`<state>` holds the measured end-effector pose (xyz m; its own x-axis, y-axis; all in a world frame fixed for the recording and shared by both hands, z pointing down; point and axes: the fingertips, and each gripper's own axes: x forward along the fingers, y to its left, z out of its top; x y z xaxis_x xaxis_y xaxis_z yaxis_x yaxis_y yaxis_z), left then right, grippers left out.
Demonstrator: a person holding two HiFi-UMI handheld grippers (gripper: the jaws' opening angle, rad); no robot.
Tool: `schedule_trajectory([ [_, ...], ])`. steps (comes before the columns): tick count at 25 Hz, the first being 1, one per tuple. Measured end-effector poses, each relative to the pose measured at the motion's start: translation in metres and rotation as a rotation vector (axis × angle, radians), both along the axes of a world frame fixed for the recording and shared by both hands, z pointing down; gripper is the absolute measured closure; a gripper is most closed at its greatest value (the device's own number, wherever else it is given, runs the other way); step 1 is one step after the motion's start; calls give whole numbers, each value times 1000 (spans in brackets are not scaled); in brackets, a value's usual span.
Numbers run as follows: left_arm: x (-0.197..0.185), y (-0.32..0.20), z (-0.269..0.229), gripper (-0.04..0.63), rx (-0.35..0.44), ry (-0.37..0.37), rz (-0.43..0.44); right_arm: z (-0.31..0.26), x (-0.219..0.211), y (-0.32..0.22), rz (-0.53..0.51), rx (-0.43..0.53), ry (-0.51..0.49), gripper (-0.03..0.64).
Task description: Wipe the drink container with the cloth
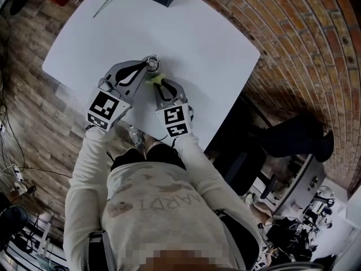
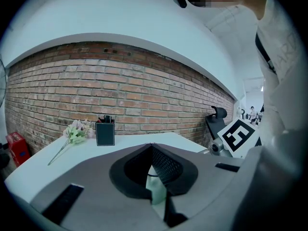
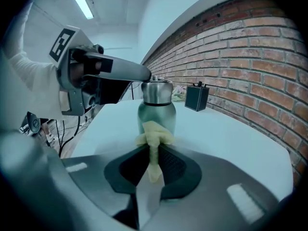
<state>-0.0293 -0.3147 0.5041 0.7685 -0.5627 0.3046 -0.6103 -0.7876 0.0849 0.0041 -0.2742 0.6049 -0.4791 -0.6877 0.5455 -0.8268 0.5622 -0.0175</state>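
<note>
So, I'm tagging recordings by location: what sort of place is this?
Probably an office or lab workspace. A white table stands beside a brick wall, a pen holder sits on the table, and a black office chair is nearby.

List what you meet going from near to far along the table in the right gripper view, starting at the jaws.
yellow cloth → steel drink bottle → black pen holder → brick wall
</note>
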Motion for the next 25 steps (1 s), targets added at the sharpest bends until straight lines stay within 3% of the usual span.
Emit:
schedule_trajectory([
  [25, 3, 1, -3, 595, -4, -8, -16, -2, -26, 16, -74, -20, -29, 546],
])
